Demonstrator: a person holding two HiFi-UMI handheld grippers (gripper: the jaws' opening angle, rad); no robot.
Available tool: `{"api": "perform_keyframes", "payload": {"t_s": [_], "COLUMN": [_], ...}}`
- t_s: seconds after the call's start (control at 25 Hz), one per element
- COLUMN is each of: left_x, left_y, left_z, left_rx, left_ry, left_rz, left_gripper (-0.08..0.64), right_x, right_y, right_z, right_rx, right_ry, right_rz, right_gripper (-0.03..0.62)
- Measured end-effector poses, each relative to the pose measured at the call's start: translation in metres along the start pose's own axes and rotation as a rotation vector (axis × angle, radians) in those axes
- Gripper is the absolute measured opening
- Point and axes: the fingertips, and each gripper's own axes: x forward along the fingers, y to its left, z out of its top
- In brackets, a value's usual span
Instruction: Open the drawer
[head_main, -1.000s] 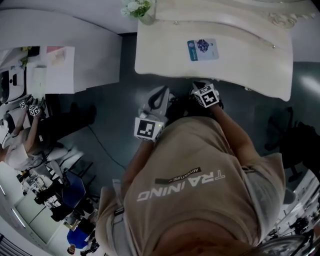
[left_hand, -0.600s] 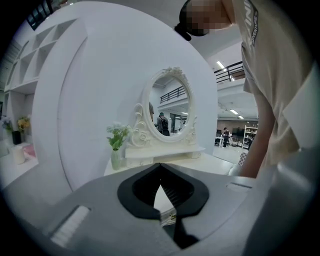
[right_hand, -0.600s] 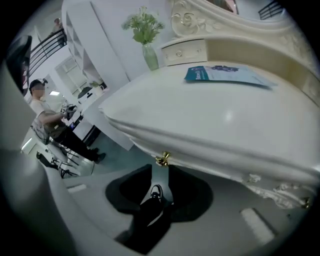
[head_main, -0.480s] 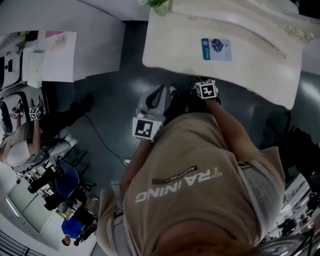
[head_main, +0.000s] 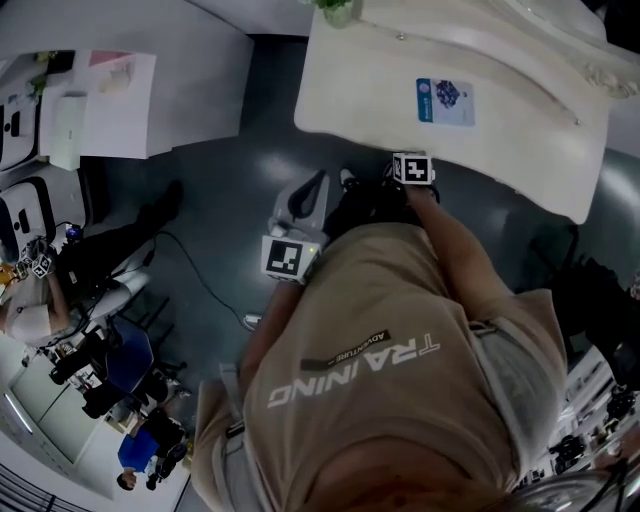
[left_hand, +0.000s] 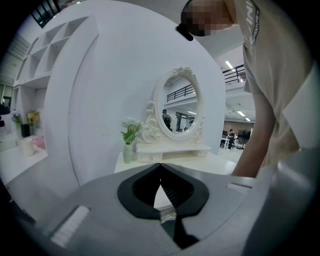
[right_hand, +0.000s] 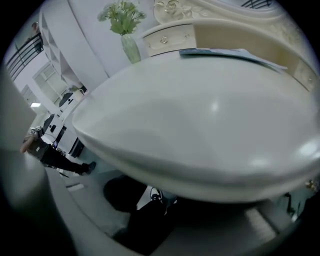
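Observation:
A cream dressing table (head_main: 520, 150) fills the top of the head view. At the back of its top sits a small drawer (right_hand: 170, 39) with knobs, also seen as the small drawer (left_hand: 148, 157) below the mirror. My right gripper (right_hand: 165, 200) hangs just in front of and below the table's rounded front edge (right_hand: 200, 175). Its jaws are opening, with only floor and a shoe showing between them. Its marker cube (head_main: 413, 168) lies against the table edge. My left gripper (head_main: 318, 185) is over the floor left of the table; the left gripper (left_hand: 160, 165) is shut on nothing.
A vase of flowers (right_hand: 131, 47) stands on the table's back left corner, an oval mirror (left_hand: 179, 107) behind it, a blue card (head_main: 446, 102) on top. A white desk with papers (head_main: 100, 95) stands left. A cable (head_main: 200, 280) crosses the floor. Another person (head_main: 30, 290) sits far left.
The head view has shifted. The right gripper's marker cube now sits nearer the table's front edge. The left gripper has drifted a little over the floor.

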Motion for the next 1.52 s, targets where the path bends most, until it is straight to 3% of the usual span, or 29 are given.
{"api": "perform_keyframes", "payload": {"t_s": [0.16,0.6,0.84,1.08,1.28,1.52], "left_x": [0.0,-0.005,-0.016,-0.029,-0.034,-0.034], "left_y": [0.012,0.024,0.024,-0.003,-0.04,-0.073], "left_z": [0.001,-0.003,-0.018,-0.019,-0.021,-0.038], "left_rx": [0.015,0.046,0.026,0.008,0.038,0.009], "left_ry": [-0.005,-0.08,-0.025,0.017,0.036,0.054], "left_rz": [-0.008,-0.105,-0.101,-0.037,-0.052,-0.05], "left_gripper": [0.006,0.008,0.008,0.008,0.006,0.006], "right_x": [0.002,-0.008,-0.013,-0.027,-0.028,-0.031], "right_y": [-0.003,0.005,0.022,0.027,0.033,0.029], "right_z": [0.001,-0.012,-0.047,-0.075,-0.085,-0.1], "right_rx": [0.014,-0.078,-0.058,-0.067,-0.052,-0.08], "right_ry": [-0.023,0.036,0.063,0.06,0.023,-0.008], "right_rz": [-0.046,-0.021,0.017,0.069,0.104,0.142], "right_gripper": [0.132,0.126,0.124,0.124,0.124,0.124]}}
